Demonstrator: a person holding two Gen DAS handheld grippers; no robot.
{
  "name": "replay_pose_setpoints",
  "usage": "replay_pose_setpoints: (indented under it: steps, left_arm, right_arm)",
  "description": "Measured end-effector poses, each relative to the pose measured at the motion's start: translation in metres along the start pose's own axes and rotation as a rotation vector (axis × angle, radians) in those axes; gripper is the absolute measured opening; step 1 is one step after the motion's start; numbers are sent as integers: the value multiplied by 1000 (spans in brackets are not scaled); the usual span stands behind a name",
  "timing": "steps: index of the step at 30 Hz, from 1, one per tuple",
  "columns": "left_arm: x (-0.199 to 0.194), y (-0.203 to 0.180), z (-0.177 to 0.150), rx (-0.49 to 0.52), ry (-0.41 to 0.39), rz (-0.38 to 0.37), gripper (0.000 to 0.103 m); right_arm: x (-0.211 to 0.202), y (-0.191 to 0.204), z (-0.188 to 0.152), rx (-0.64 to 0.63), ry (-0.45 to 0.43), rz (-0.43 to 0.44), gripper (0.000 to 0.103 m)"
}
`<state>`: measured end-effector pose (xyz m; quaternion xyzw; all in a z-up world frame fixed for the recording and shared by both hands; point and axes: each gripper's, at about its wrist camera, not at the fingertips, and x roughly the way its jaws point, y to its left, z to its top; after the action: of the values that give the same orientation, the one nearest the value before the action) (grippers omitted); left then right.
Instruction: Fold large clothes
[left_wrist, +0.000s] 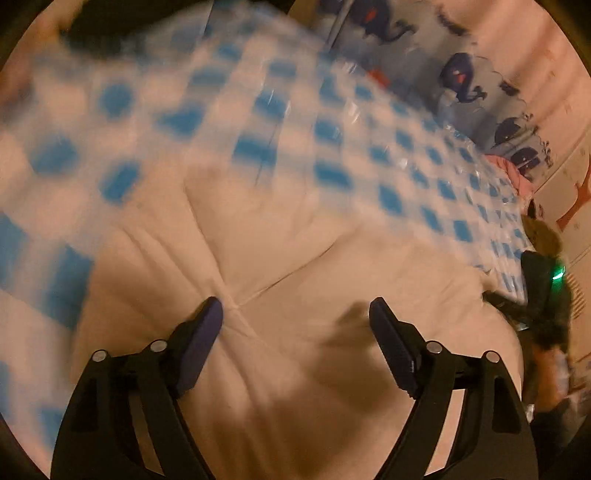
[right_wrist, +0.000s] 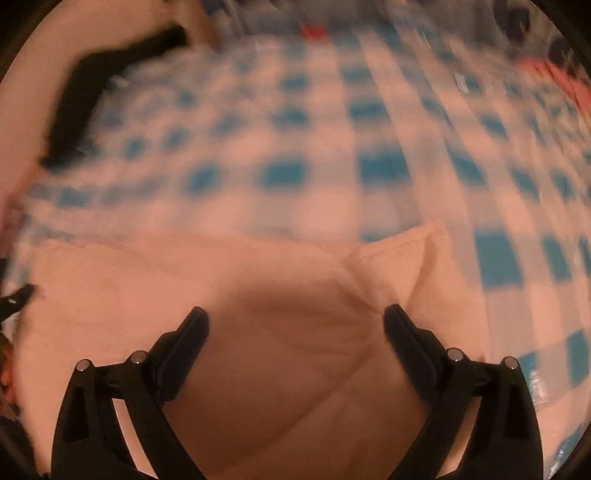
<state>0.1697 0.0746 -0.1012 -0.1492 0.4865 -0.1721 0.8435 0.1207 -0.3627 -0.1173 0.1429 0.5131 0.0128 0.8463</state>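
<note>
The pale cream garment (left_wrist: 295, 302) lies spread over a blue-and-white checked cover (left_wrist: 258, 122); whether that cover sits on a bed or some other support cannot be told, since both views are heavily blurred; in the left wrist view the left tongs (left_wrist: 295, 317) hang just above the cloth with their jaws set wide and nothing between them; creases in the fabric run together into a puckered knot right beside the tip of the left-hand finger (left_wrist: 207, 332), though contact there cannot be confirmed; a soft shadow falls on the cloth next to the other finger; at the right edge of that view the right tongs (left_wrist: 543, 291) show as a dark shape with a small green light, near the garment's far edge; beyond the checked cover a grey fabric printed with dark whales (left_wrist: 480, 85) stands against the wall, with something pink (left_wrist: 513, 173) at its foot; in the right wrist view the right tongs (right_wrist: 295, 325) are likewise spread wide and empty over the garment (right_wrist: 184, 280); a folded corner of the cloth (right_wrist: 399, 258) rises in a peak just ahead of the right-hand finger; a black item (right_wrist: 92, 92) lies at the far left edge of the checked cover (right_wrist: 332, 147).
</note>
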Motion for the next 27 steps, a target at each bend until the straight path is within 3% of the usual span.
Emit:
replay_pose_setpoints:
  steps: [1, 4, 7, 10, 11, 12, 13, 14, 16, 18, 21, 23, 26, 27]
  left_arm:
    - [5, 3, -4, -17, -9, -12, 76]
    - [-6, -12, -3, 40, -14, 80, 75]
    - [-54, -16, -11, 18, -108, 51, 76]
    - [-86, -13, -26, 49, -206, 73, 81]
    - [-80, -4, -31, 46, -200, 100, 81]
    - [-70, 4, -34, 29, -172, 109, 81]
    - [-47, 22, -39, -12, -100, 94, 81]
    - [-38, 30, -43, -28, -94, 54, 81]
    - [-50, 24, -40, -23, -103, 106, 80]
    - [-80, 16, -44, -47, -157, 116, 80]
    - [-112, 1, -62, -36, -221, 57, 80]
    - [-120, -14, -78, 19, -231, 55, 80]
    - [-88, -21, -92, 56, -114, 114, 81]
    - [-74, -16, -96, 61, -63, 106, 81]
  right_arm:
    - [-2, -2, 1, 5, -5, 1, 95]
    - [-17, 6, 3, -32, 4, -34, 94]
    - [-78, 16, -11, -51, -144, 9, 94]
    - [-118, 23, -41, -98, -268, -34, 95]
    - [-107, 19, -48, -95, -256, -61, 95]
    - [-76, 14, -51, -90, -171, -95, 95]
    - [-52, 7, -56, -82, -106, -62, 97]
    - [-49, -5, -58, -24, -122, -4, 98]
    - [-62, -4, -51, -9, -120, -41, 97]
    - [-95, 5, -58, -15, -186, -23, 97]
    - [-145, 45, -90, -145, -300, 32, 97]
    - [-145, 70, -107, -224, -295, 38, 97]
    - [-75, 86, -131, -294, -105, -27, 97]
    - [-68, 84, -135, -298, -133, -19, 98]
